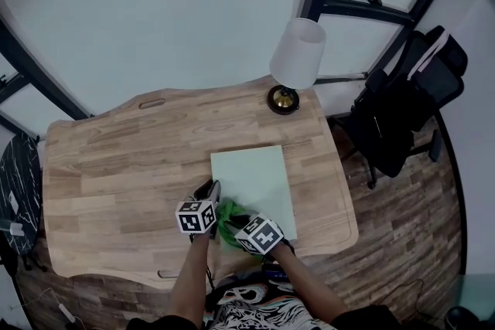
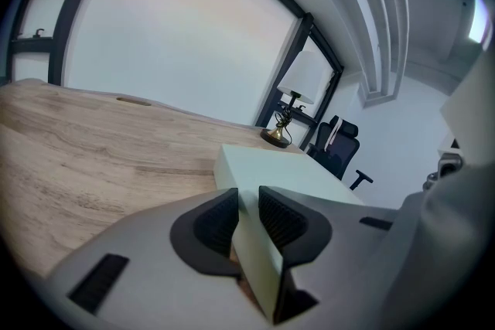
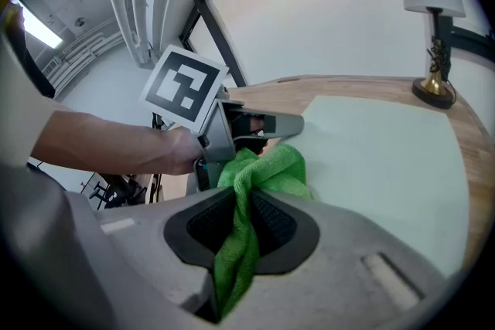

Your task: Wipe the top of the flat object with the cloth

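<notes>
Right tool (image 3: 249,203) pinches cloth (image 3: 271,168); left tool (image 2: 247,206), own view: board (image 2: 305,178) clamped.

The table (image 1: 116,166) is seen to be of light wood, its grain plain under a matt finish. The flat object (image 1: 255,174) is shown pale green, smooth and matt. The cloth (image 3: 267,170) is a bright green fabric with a soft, nubbly pile. The left gripper (image 2: 247,205) and right gripper (image 3: 249,206) are made of grey matt plastic, with black ribbed pads (image 2: 282,219). At the table's far right, the lamp base (image 1: 283,99) is of glossy brass-coloured metal.
</notes>
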